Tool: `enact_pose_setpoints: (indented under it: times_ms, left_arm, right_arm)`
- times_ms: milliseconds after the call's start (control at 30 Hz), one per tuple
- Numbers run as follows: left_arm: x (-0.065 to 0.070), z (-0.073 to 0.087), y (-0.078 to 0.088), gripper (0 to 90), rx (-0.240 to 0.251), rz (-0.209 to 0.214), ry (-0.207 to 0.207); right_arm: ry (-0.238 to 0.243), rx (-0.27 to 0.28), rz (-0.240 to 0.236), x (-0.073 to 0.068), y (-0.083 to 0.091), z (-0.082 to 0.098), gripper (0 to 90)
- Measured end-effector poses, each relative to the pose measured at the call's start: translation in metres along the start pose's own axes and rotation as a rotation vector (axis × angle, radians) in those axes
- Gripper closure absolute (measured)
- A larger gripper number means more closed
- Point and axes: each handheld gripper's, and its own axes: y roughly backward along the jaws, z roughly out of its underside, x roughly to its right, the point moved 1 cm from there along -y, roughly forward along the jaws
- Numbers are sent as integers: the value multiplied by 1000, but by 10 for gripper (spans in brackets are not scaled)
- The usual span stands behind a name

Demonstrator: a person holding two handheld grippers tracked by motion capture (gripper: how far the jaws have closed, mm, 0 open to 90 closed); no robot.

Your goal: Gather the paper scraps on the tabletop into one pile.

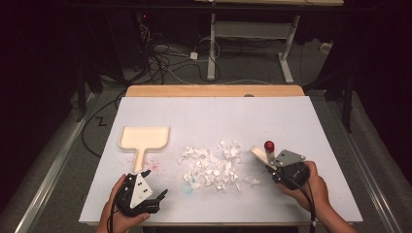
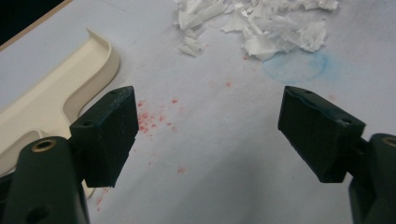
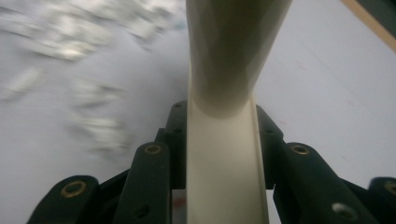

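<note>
Nearest the person, the left hand-held gripper (image 1: 156,195) hovers low over the front of the white worktop (image 1: 291,121), its jaws spread wide with nothing between them. In the left gripper view, bare surface speckled with red crumbs lies between the two pads. Just beyond it lies the cream dustpan (image 1: 144,138), flat on the worktop, its handle pointing back toward that gripper and its tray facing away.

On the other side, the right hand-held gripper (image 1: 270,166) is pressed together on the cream handle of a small brush or scraper (image 1: 261,154), which tilts up and toward the scraps; a red knob (image 1: 269,145) sits just beside it. The right gripper view shows the handle (image 3: 226,154) clamped squarely between the jaws and is blurred with motion.

Between the two lies the pile of torn white paper scraps (image 1: 214,165), loosely scattered mid-worktop, with a faint blue stain at its near edge (image 2: 294,65).

The step in hand looks like sweeping these scraps into the dustpan. To do it well, the left gripper should first take the dustpan handle and press the tray's lip flat to the surface, mouth turned toward the pile. The tool should then come down behind the far-right stragglers and draw them leftward in short, low strokes, so light scraps do not flutter over the rim.

No brand, label or legible writing can be made out on the tools or worktop.
</note>
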Motion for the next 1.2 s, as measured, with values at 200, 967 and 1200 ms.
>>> enact_pose_setpoints:
  times_ms: [200,967,1200]
  left_arm:
    - [1,-1,-3,190,-10,7,-4]
    - [2,-3,-6,190,-10,11,5]
    - [1,-1,-7,190,-18,18,7]
  right_arm:
    - [38,57,-97,-37,5,-21,678]
    - [-75,216,42,23,-15,-51,678]
    - [-18,141,102,28,-68,-70,678]
